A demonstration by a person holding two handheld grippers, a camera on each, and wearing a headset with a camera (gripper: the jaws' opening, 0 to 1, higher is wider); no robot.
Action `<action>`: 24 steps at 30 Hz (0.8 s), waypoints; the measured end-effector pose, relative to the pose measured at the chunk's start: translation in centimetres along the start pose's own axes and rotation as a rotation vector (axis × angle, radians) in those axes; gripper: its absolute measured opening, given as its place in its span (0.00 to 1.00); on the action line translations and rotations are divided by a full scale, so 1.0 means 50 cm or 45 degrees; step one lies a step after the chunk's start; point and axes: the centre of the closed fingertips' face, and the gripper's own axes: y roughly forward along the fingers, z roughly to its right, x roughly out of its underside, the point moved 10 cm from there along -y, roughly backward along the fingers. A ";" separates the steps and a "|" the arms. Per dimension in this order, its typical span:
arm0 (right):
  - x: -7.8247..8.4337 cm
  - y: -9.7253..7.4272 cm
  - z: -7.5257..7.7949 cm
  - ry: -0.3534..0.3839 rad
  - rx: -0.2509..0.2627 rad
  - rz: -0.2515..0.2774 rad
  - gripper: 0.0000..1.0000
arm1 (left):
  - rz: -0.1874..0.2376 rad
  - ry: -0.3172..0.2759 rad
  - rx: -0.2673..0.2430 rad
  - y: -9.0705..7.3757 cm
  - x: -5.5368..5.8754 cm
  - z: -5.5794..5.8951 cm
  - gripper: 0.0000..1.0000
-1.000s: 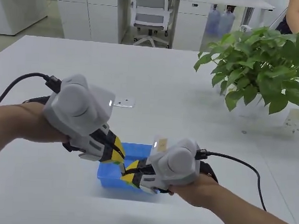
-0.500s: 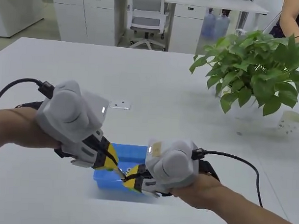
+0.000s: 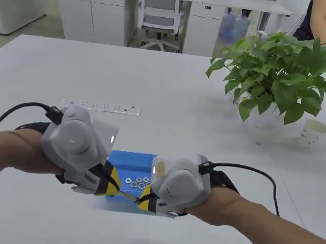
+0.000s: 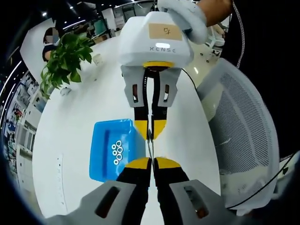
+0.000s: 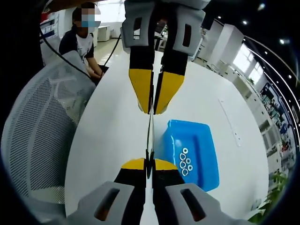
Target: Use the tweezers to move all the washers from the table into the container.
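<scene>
Both the left tool (image 4: 151,161) and right tool (image 5: 149,163) gripped the tweezers (image 5: 150,133) between them, jaws narrow, beside the container (image 4: 101,136) holding the washers (image 4: 116,152); the step appeared a handover, so next one tool should release cleanly.

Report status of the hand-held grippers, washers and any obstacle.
Left hand-held gripper and right hand-held gripper both shut on tweezers, facing each other. Several washers in blue container. No obstacle seen.
</scene>
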 end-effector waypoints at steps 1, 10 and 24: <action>0.001 0.001 -0.003 -0.002 -0.009 -0.015 0.03 | -0.009 0.008 0.001 0.005 0.002 0.003 0.07; 0.014 0.004 -0.017 0.006 -0.040 -0.053 0.03 | -0.032 0.014 0.005 0.032 0.015 0.017 0.07; 0.023 0.020 -0.040 0.010 -0.047 -0.055 0.03 | -0.078 -0.032 0.010 0.072 0.057 0.036 0.06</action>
